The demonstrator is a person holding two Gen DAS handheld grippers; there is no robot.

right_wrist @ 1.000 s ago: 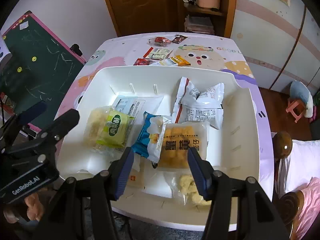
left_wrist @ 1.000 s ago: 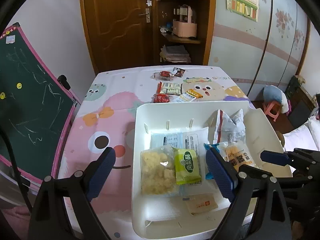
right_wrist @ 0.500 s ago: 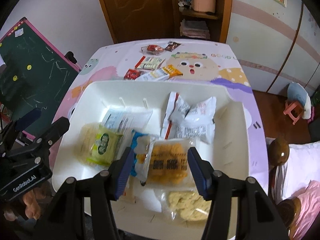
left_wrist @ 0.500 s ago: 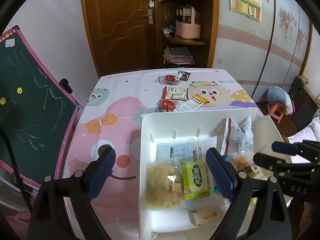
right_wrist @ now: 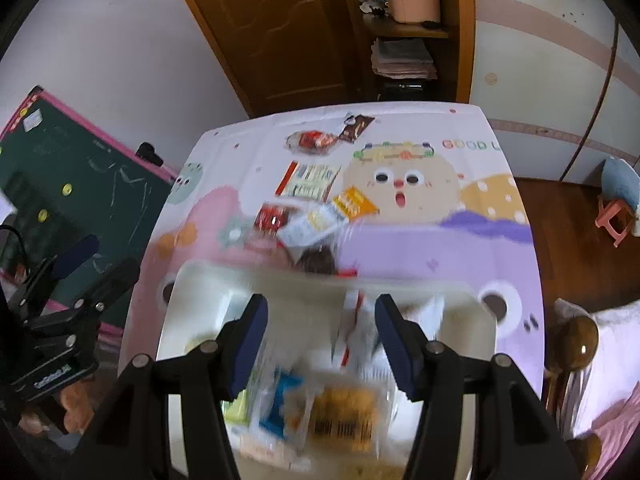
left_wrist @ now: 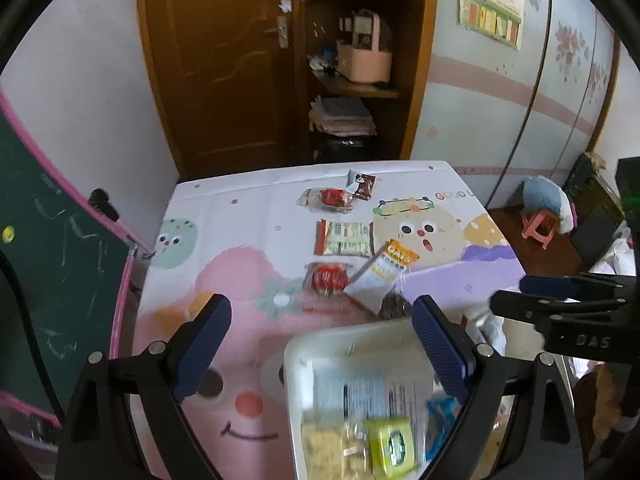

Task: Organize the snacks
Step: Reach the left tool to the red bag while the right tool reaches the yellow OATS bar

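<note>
Left tool (left_wrist: pixel 320 344): jaws wide apart, nothing between the pads, hovering over the near left corner of the white bin (left_wrist: pixel 304 354). Right tool (right_wrist: pixel 322 340): jaws part-way apart and gripping nothing, poised above the bin's middle; the bin's contents are smeared by blur in this view.

Desk (left_wrist: pixel 248 224): covered by a cartoon-print cloth, carrying the white bin at its near edge. Inside the bin lie a clear bag of pale crumbly snack (left_wrist: pixel 332 448), a white-labelled packet (left_wrist: pixel 372 392) beyond it, a green packet (left_wrist: pixel 394 446) to its right and a blue packet (left_wrist: pixel 440 416) further right. The orange-yellow bag (right_wrist: pixel 348 420) and the white crumpled bag (right_wrist: pixel 360 332) show only in the right wrist view, probably lying toward the bin's right half.

Beyond the bin's far wall, loose on the cloth: a white-and-orange sachet (left_wrist: pixel 384 276), a red packet (left_wrist: pixel 328 278) beside it, a striped green-and-red packet (left_wrist: pixel 346 238), a clear-wrapped red snack (left_wrist: pixel 326 199) and a small dark sachet (left_wrist: pixel 364 185) farthest away.
</note>
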